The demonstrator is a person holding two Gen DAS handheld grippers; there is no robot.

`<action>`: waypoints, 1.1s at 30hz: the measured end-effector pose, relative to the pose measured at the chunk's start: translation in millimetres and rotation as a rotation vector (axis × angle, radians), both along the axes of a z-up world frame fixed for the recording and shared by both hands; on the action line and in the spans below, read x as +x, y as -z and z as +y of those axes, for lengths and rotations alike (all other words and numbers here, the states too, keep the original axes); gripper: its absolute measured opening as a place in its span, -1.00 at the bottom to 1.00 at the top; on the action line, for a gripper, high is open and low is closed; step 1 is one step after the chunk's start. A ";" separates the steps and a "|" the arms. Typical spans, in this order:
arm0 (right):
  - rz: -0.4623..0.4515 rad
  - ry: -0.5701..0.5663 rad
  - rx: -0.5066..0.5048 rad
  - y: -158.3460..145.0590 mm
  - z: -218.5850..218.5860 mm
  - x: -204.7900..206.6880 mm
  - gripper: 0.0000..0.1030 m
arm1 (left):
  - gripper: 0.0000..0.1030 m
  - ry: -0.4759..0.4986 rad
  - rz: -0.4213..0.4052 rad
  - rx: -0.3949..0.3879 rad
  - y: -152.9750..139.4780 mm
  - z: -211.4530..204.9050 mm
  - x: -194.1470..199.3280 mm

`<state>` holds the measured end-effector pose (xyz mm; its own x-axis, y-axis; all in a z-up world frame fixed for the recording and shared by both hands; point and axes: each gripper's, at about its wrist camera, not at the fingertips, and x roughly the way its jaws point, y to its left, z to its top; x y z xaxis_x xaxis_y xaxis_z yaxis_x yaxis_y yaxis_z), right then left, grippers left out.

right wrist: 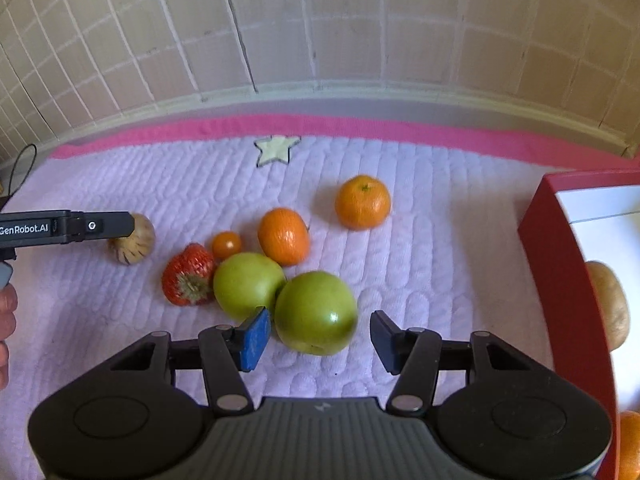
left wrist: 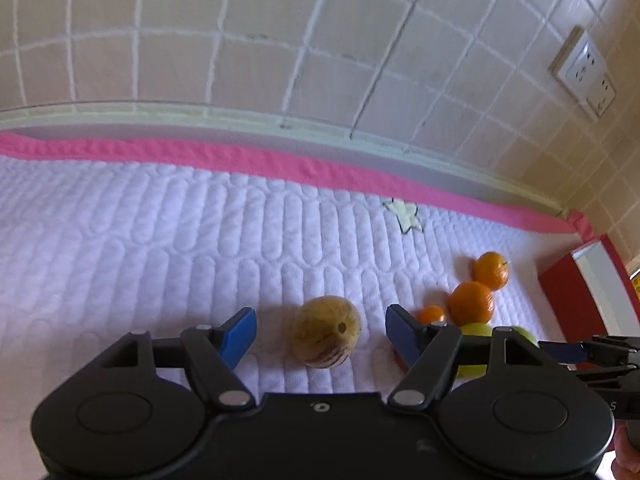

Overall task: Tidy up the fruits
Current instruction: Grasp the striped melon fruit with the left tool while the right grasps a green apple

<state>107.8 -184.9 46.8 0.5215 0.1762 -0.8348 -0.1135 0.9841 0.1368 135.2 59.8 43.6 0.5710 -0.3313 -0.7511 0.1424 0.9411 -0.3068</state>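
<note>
My left gripper [left wrist: 320, 334] is open, its blue pads either side of a yellow-brown striped melon [left wrist: 326, 333] on the white quilted mat; the melon also shows in the right wrist view [right wrist: 134, 245]. My right gripper [right wrist: 318, 338] is open around a green apple [right wrist: 316, 312]. A second green apple [right wrist: 248, 284] touches it on the left. A strawberry [right wrist: 188, 276], a small orange tomato [right wrist: 226, 245] and two oranges [right wrist: 284, 236] [right wrist: 363, 202] lie beyond. The left gripper's body [right wrist: 68, 226] reaches in from the left.
A red tray [right wrist: 560, 248] stands at the right with a brown fruit [right wrist: 608, 304] and an orange [right wrist: 630, 444] inside. The mat [right wrist: 440, 240] has a pink border and a star patch [right wrist: 276, 149]. A tiled wall is behind, with a socket [left wrist: 586, 74].
</note>
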 end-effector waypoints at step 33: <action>-0.128 0.036 0.040 -34.8 -13.7 -13.0 -0.02 | -0.07 0.088 -0.151 0.052 -31.7 -30.6 -25.7</action>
